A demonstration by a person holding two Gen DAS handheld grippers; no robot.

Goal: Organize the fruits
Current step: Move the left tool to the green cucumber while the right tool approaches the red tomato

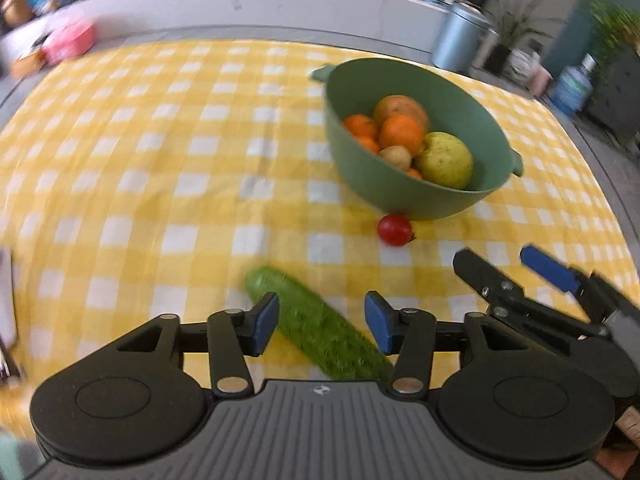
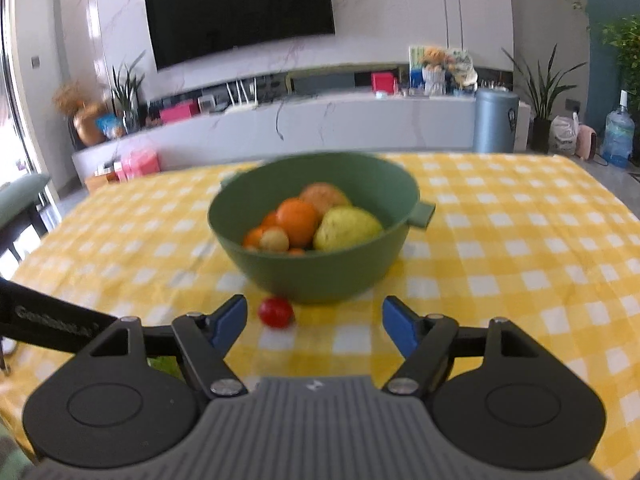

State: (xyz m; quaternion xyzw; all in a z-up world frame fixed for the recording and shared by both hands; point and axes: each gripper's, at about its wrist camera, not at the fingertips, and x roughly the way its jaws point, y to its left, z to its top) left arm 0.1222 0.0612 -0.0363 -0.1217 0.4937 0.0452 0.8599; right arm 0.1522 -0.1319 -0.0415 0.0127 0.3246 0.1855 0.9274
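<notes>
Fruit bowl stands behind tomato; cucumber lies apart.

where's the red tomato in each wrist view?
Left wrist: tomato right of centre, on the cloth just in front of the green bowl.
Right wrist: tomato left of centre, below the bowl.
Shared landmark: the green bowl.

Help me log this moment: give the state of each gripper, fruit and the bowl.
left gripper: open, straddling the cucumber
right gripper: open, holding nothing
cucumber: lying on the cloth, not gripped
tomato: on the cloth beside the bowl
bowl: upright, holding oranges and a pear
</notes>
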